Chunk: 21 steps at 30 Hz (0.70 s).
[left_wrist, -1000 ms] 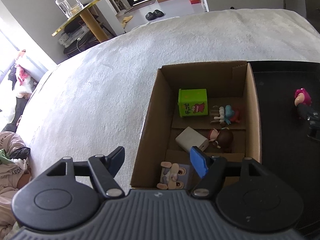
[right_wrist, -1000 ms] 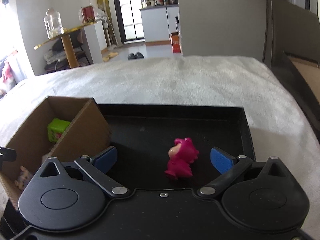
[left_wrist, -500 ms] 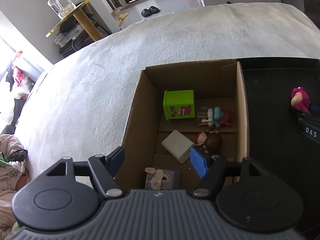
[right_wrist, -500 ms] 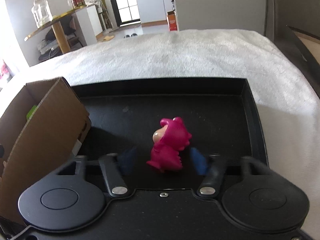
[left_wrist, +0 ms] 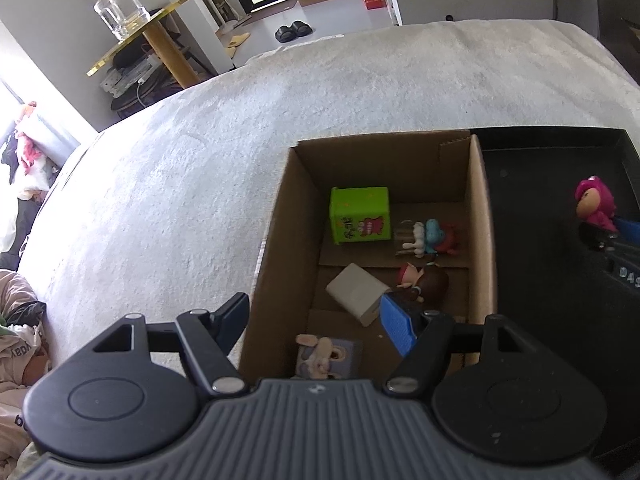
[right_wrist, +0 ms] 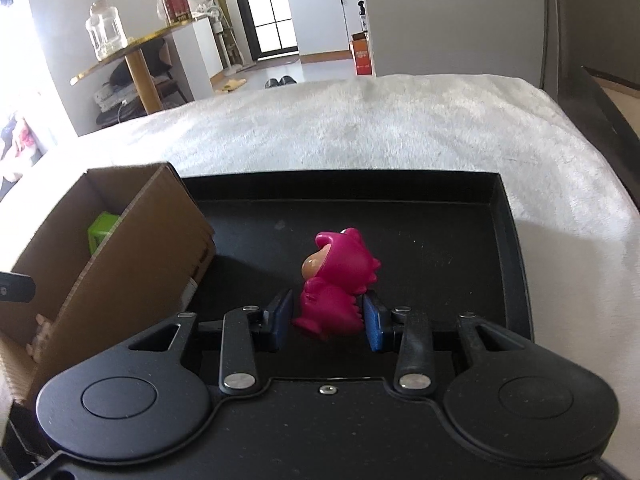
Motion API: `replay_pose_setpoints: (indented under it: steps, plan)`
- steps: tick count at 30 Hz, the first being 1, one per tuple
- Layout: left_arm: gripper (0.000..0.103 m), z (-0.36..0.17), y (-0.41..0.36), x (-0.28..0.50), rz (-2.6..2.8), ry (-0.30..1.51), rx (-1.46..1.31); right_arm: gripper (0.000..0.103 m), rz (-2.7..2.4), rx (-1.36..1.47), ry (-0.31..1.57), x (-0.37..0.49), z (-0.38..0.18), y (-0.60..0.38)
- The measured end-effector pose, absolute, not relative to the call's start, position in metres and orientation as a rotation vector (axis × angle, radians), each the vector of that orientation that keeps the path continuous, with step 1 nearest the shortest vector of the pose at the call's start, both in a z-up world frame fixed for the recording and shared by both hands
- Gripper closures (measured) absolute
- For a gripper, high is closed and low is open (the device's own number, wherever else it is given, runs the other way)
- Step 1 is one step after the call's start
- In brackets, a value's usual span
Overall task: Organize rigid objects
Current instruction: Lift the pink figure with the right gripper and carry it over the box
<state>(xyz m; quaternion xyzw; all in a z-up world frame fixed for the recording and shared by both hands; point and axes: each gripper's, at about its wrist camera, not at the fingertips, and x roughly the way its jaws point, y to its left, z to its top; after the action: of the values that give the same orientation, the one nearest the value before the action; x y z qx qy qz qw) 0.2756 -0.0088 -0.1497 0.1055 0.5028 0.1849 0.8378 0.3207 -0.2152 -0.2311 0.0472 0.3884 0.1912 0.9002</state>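
Pink figure [right_wrist: 338, 280] feet hidden — right gripper [right_wrist: 327, 318] clamped (tray [right_wrist: 496, 216] cropped).

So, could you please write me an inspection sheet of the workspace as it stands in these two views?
Surface: white plush cover; cardboard box touches black tray.
Job's things: pink dinosaur figurine upright in tray; in box, green carton, white block, brown-haired doll, blue-haired figure, rabbit toy.
Clutter: nothing seen on the cover.
Grippers: right gripper shut on figurine's lower body; left gripper open, empty, over box's near left corner.
Cables: white cable under side table.
Surroundings: glass jar, slippers, orange box.
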Motion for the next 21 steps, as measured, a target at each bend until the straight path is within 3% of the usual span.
replay_pose_setpoints:
  steps: [21]
  plan:
    - [0.031,-0.143,0.048,0.259,0.404,1.043,0.105,0.066,0.445,0.09,0.718,0.306,-0.171,-0.188]
